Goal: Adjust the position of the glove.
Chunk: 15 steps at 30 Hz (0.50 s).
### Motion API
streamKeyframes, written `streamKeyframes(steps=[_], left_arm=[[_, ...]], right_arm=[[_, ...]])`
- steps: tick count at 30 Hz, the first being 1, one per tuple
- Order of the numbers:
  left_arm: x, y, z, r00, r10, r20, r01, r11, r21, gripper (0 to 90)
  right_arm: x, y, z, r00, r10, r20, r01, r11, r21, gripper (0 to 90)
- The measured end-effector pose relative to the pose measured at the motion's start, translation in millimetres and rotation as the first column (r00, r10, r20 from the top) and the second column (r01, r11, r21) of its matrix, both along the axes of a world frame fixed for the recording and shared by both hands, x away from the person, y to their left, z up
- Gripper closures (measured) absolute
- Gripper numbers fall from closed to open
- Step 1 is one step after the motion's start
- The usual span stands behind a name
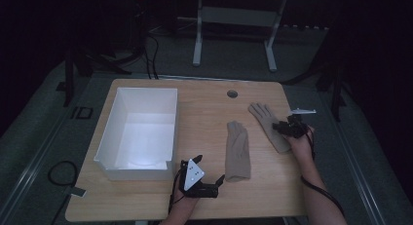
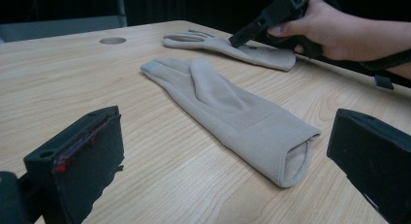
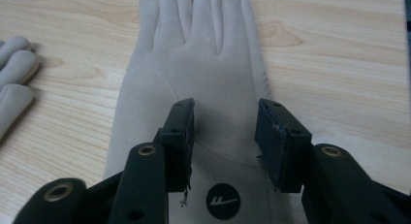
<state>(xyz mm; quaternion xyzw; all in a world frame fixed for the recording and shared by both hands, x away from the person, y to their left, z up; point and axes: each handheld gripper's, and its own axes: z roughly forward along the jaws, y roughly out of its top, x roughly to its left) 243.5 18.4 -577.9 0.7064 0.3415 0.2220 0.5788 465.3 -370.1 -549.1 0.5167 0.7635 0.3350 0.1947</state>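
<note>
Beige gloves, two of them, lie flat on the wooden table (image 1: 204, 96) beside one white box (image 1: 139, 132). One glove (image 1: 237, 149) lies before the left gripper (image 1: 220, 181), whose jaws gape wide, holding nothing. The right gripper (image 3: 224, 136) presses its half-parted jaws onto the other glove (image 3: 194, 64), nothing yet pinched

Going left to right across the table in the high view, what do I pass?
White box → left gripper → near glove → far glove → right gripper, which sits over the far glove, jaws open.
</note>
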Motion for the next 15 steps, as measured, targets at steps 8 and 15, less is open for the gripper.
streamKeyframes(steps=[8,15], left_arm=[[-0.2,-0.2,0.0,1.0,0.0,0.003,0.0,1.0,0.003,0.2],[0.1,0.1,0.0,1.0,0.0,-0.001,0.0,1.0,-0.001,0.2]], right_arm=[[-5.3,11.5,-2.7,0.9993,0.031,0.019,-0.03,0.999,-0.028,84.7],[-8.3,15.2,5.2,0.9986,-0.04,0.036,0.04,0.999,0.0,88.3]])
